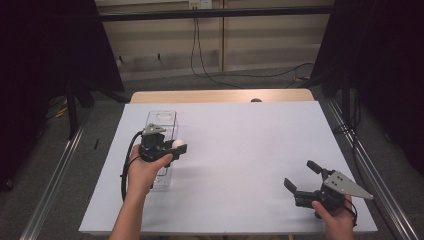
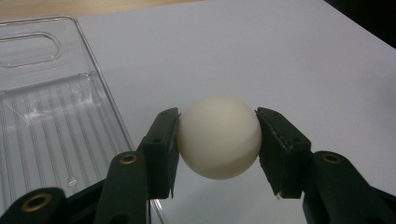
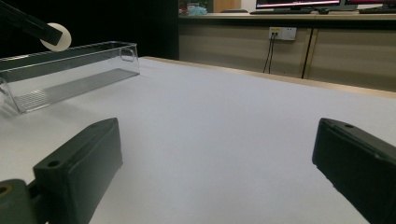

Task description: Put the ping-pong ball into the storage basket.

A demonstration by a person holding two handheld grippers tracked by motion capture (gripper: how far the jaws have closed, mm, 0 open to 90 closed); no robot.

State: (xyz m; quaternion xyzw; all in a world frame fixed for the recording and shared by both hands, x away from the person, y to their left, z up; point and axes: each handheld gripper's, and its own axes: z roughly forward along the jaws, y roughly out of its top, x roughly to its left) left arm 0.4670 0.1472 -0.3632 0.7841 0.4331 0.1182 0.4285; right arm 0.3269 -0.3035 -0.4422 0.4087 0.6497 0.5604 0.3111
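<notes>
Nearest the high camera, at about five o'clock on the worktop (image 1: 235, 165), sits the right claw (image 1: 303, 176) — its two black jaws spread wide with nothing between them, held low over the sheet by a hand (image 1: 338, 220). Its own view looks along those parted jaws across bare white paper.

At about nine o'clock the left claw (image 1: 179, 145) pinches one white ball (image 2: 219, 136); the jaws press on the ball's two sides. From above, the ball hangs just at the right-hand long wall of one clear plastic tray (image 1: 162, 131), and the left gripper view shows it over white paper just beside the tray's rim, above the surface. The person's left hand (image 1: 145, 172) overlaps the tray's near end. The tray is long and narrow, with a ribbed floor and a slot handle at its far end.

Count: two claws, one ball, one tray.

White paper covers the worktop, except for a strip of pale wood along the twelve o'clock edge. Beyond lies grey carpet, with black cables trailing down from a wall socket (image 1: 199, 4) at twelve o'clock on a beige panelled wall. Dark drapes flank both sides, and metal rails run along the floor at left and right.
</notes>
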